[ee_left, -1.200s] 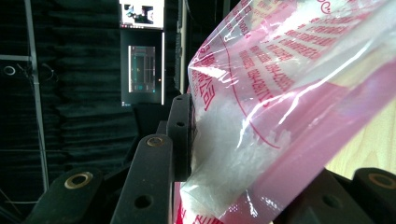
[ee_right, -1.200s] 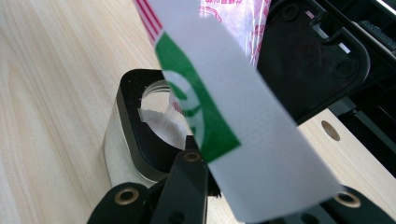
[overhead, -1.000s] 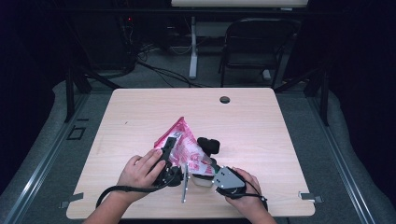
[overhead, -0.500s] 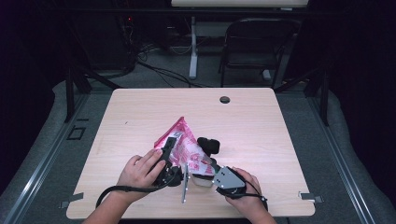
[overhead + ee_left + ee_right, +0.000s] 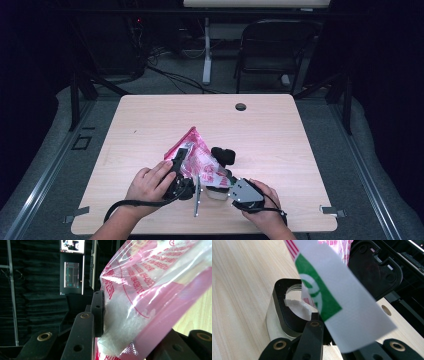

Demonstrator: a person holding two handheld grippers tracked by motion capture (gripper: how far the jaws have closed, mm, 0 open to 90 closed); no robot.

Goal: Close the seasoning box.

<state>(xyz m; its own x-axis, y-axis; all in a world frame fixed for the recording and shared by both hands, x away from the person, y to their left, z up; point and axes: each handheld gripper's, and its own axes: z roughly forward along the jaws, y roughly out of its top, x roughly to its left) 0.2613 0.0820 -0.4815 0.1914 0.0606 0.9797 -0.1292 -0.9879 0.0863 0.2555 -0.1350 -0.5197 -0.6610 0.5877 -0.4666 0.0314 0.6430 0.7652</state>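
A clear plastic bag point(image 5: 200, 161) with pink print lies tilted near the table's front edge. In the left gripper view the bag point(image 5: 150, 290) holds white grains, and my left gripper point(image 5: 125, 327) is shut on its lower edge. From above, the left gripper point(image 5: 177, 159) sits at the bag's left side. My right gripper point(image 5: 227, 183) is shut on a white strip with green print point(image 5: 337, 297). Just beyond it stands a small open jar point(image 5: 284, 315) with a black rim and white contents; the jar point(image 5: 216, 193) stands between the two hands. A black cap point(image 5: 223, 156) lies behind the bag.
The wooden table point(image 5: 150, 120) has a round cable hole point(image 5: 241, 107) at the back. A black chair point(image 5: 272, 50) and a desk leg stand beyond the far edge. In the right gripper view the left gripper's black body point(image 5: 374, 267) is close behind the strip.
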